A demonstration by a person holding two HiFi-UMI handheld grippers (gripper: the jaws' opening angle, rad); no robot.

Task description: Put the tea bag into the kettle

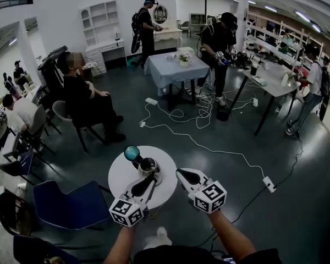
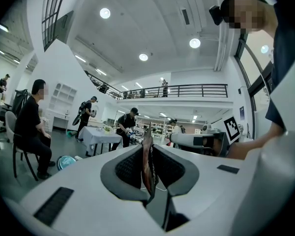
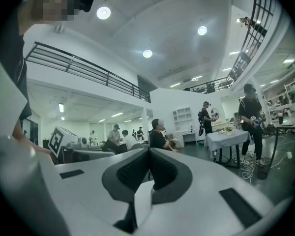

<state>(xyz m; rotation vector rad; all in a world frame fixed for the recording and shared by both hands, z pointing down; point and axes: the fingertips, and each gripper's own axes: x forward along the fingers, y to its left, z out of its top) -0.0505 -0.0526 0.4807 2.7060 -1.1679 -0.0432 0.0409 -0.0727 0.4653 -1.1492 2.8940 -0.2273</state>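
Observation:
A metal kettle (image 1: pixel 148 165) stands on the small round white table (image 1: pixel 121 176), with a teal lid (image 1: pixel 132 153) at its upper left. My left gripper (image 1: pixel 149 181) reaches over the table just in front of the kettle. It is shut on the tea bag (image 2: pixel 147 162), a thin dark reddish packet standing on edge between the pads. In the left gripper view (image 2: pixel 148 151) the teal lid (image 2: pixel 66 162) shows low on the left. My right gripper (image 1: pixel 181 173) hangs beside the table's right edge; in the right gripper view (image 3: pixel 148 154) its pads meet with nothing between them.
A blue chair (image 1: pixel 71 204) stands left of the round table. White cables and a power strip (image 1: pixel 269 184) lie on the dark floor to the right. Further off are a seated person (image 1: pixel 88 100), a cloth-covered table (image 1: pixel 176 67) and standing people.

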